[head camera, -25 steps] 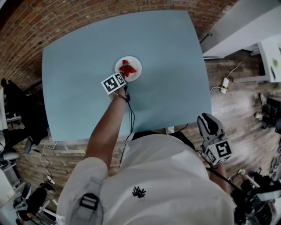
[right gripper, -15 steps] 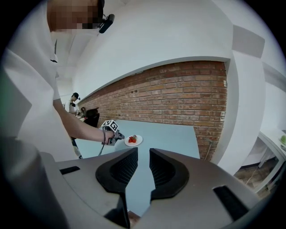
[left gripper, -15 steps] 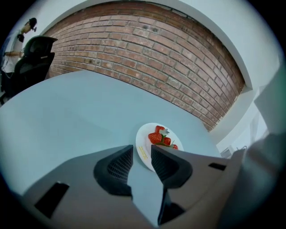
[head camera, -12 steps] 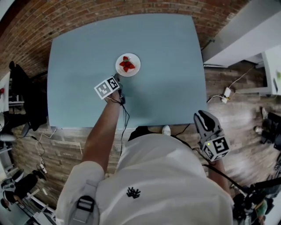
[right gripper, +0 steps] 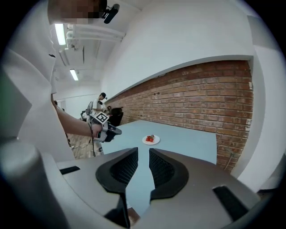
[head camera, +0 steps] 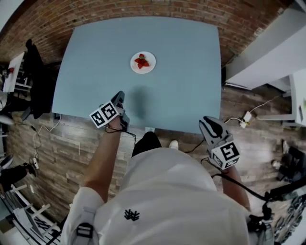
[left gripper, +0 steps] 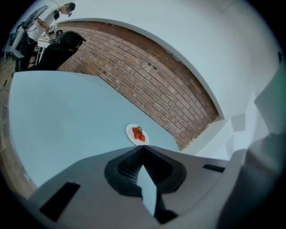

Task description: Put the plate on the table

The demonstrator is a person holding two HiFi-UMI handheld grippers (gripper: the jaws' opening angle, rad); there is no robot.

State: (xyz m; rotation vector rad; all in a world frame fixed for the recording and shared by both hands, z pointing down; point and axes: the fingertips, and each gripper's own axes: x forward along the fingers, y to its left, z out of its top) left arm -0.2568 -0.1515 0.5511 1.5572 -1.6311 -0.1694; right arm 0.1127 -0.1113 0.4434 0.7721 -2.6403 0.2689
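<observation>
L gripper clenched: jaws have just been closing, tips meet, nothing betw. them. It hovers over the near edge of the table, left of centre, well apart from the plate. R gripper at lower right, off the table, over wood floor: jaws a narrow gap apart, empty. Each carries a cube w/ black-white square markers. Small dark branching emblem on white shirt. White plate w/ strawberries sits on the pale blue table, upper centre. Brick wall along top; white wall upper right.
</observation>
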